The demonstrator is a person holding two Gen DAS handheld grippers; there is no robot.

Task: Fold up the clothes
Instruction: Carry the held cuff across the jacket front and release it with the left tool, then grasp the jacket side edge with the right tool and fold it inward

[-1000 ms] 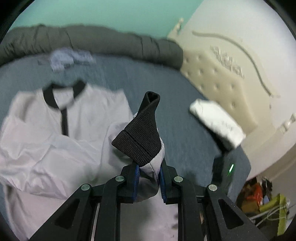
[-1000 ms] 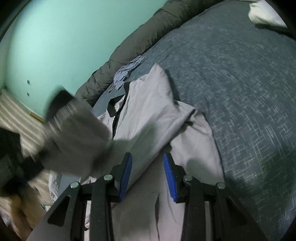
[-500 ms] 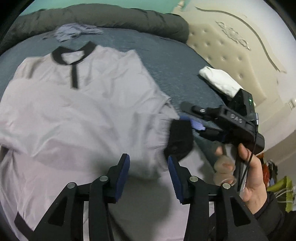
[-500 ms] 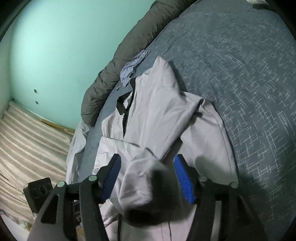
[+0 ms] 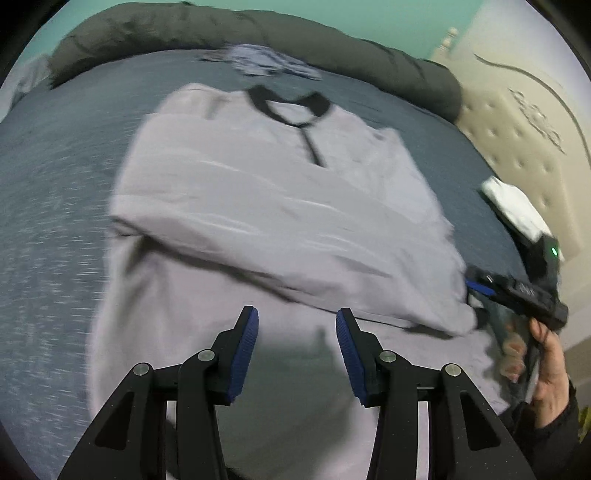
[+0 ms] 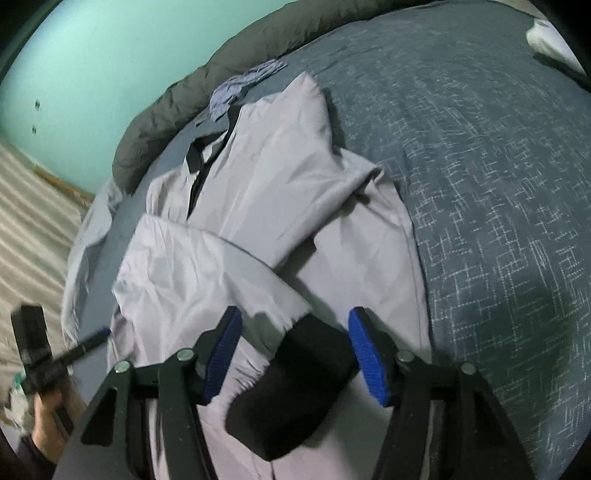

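Note:
A pale grey jacket with a black collar lies flat on the bed. One sleeve is folded across its body. My left gripper hovers open over the jacket's lower part, with nothing between its pads. My right gripper points down at the sleeve's black ribbed cuff. Its jaws are closing with the cuff between them, and I see no pad pressing on it. In the left wrist view the right gripper sits at the sleeve's end, held by a hand.
The blue patterned bed cover stretches away to the right. A dark rolled duvet runs along the far edge, with a crumpled pale blue cloth beside it. A white folded item lies near the cream padded headboard.
My left gripper let go of the cuffed sleeve, opened and swung left and down over the jacket. The sleeve now lies across the jacket, its cuff between my right gripper's jaws.

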